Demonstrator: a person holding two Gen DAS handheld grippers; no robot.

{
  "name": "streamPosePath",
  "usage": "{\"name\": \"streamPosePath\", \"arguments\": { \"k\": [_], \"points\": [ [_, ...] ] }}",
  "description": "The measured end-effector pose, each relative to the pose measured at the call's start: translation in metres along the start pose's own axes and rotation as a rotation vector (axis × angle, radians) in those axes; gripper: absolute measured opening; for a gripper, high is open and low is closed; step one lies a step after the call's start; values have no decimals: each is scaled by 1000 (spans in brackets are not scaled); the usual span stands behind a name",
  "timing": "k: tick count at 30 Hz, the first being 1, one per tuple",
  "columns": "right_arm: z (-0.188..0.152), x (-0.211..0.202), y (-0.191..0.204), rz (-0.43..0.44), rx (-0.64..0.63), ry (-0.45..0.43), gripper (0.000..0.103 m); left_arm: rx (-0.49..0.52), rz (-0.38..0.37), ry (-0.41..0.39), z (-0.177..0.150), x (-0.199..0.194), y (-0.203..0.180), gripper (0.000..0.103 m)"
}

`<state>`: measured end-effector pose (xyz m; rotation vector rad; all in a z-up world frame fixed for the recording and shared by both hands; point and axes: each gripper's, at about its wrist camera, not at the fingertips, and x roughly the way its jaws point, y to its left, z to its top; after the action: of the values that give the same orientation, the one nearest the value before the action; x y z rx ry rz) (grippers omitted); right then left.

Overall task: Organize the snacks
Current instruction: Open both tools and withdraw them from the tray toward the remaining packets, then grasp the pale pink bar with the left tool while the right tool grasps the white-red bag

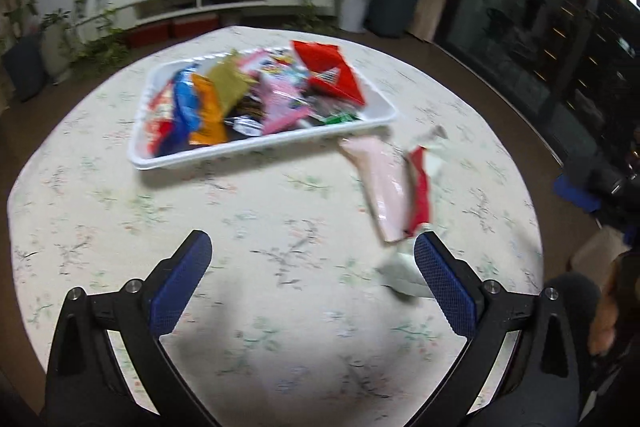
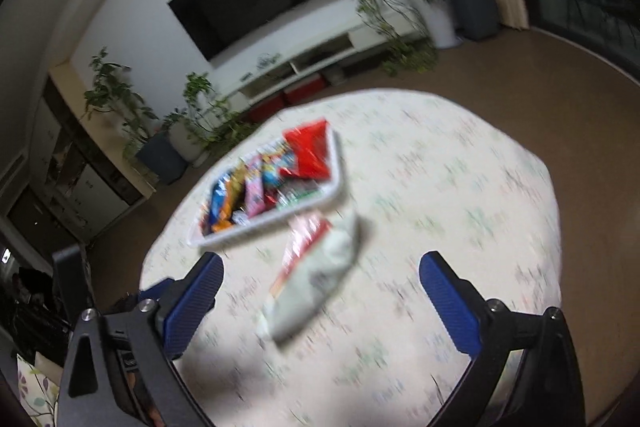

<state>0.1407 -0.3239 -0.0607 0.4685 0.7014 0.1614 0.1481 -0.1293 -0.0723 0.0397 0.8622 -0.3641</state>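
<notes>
— Two packets lie loose on the table [image 1: 280, 307], just beside the near right corner of the white tray [image 1: 256, 145]: a pale pink packet [image 1: 380, 183] and a red-and-white packet [image 1: 420, 187] lying against it. The rest of the snacks are already piled in the tray.

— How will they handle?

— Light and soft, I judge. Thin film wrappers that crumple and slide on the cloth. I would take the pink one across its narrow middle, not at the sealed end, so it does not slip out.

— And your left gripper [image 1: 312, 247]?

— Spread wide, holding nothing. Its right finger sits just next to the near end of the loose packets; I cannot tell whether it touches them.

— The right gripper [image 2: 320, 271]?

— Also spread wide and empty, hovering over the table with the packets between and beyond its fingers. That view is blurred, so I only make out a whitish bag [image 2: 316, 279] and a red strip beside it, near the tray [image 2: 264, 223].
</notes>
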Motion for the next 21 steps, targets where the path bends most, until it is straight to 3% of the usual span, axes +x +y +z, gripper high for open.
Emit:
{"name": "streamPosePath", "arguments": {
  "k": [5,14,18,21],
  "points": [
    [0,17,-8,-7,50,74,99,-31,31,-31,1,-14,0,103],
    [2,81,39,-41,-101,200,93,-72,61,-8,-4,-20,16,103],
    [-2,106,48,-130,-179,246,81,-79,58,-21,1,-24,19,103],
    [-7,104,39,-134,-172,261,77,-72,51,-24,6,-22,16,103]
  ]
}}
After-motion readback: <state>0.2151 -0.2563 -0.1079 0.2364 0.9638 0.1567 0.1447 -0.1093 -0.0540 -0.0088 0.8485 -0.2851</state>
